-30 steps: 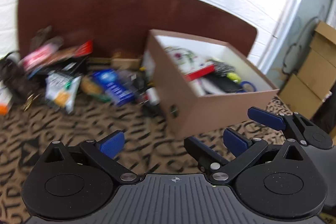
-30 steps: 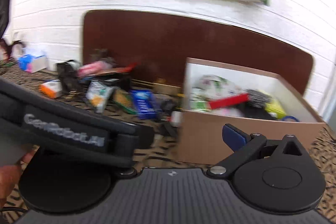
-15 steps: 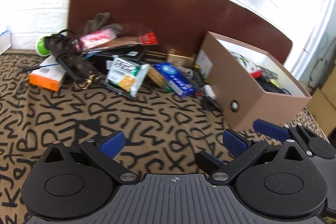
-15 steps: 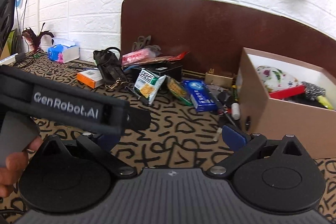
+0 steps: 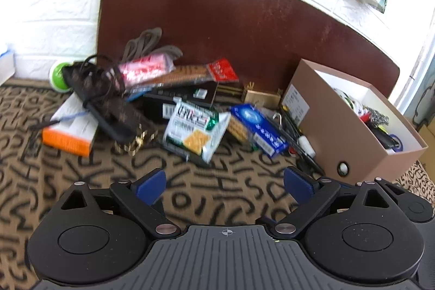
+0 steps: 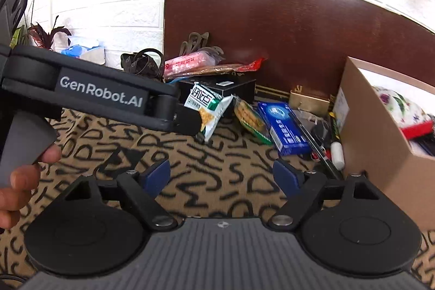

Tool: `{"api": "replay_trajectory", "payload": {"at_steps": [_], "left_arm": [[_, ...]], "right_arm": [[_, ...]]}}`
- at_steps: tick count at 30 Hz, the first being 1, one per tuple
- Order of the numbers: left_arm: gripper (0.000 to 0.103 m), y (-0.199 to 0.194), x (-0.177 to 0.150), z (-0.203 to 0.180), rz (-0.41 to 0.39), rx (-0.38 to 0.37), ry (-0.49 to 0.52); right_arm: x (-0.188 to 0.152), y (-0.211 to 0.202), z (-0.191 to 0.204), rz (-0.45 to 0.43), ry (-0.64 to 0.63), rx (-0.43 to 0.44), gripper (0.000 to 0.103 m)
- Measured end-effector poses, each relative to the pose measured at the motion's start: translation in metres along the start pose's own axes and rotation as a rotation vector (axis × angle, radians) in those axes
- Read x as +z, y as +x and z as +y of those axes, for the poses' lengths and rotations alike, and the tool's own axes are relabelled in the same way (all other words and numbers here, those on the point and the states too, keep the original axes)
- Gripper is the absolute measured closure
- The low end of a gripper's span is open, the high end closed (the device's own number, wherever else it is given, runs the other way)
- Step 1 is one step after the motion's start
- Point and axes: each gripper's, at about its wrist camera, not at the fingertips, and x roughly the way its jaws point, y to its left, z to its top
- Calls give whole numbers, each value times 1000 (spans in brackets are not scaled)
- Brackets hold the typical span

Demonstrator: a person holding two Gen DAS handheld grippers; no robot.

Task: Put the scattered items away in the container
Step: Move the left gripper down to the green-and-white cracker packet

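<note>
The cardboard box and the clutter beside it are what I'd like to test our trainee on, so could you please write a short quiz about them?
1. True or false: the cardboard box is empty.
2. Which lies nearest the box? A) blue carton B) orange-edged box C) green ball
3. Fill in: the cracker packet lies on the ____ patterned cloth, outside the box.

Key:
1. False; it already holds several items.
2. A.
3. Black-and-tan. Nothing sits between the right tongs, whose jaws are closing, and the left tongs are open and hold nothing.
</note>
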Motion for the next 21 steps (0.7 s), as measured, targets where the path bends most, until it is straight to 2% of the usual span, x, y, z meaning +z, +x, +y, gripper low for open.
{"api": "replay_trajectory", "payload": {"at_steps": [9, 13, 21], "left_arm": [[5, 42, 26, 17, 3, -18, 5], [5, 58, 32, 24, 12, -21, 0], [5, 85, 47, 34, 34, -43, 23]], "right_arm": [[15, 45, -9, 23, 29, 12, 26], [18, 60, -12, 34, 36, 23, 32], [20, 88, -17, 50, 71, 56, 35]]}}
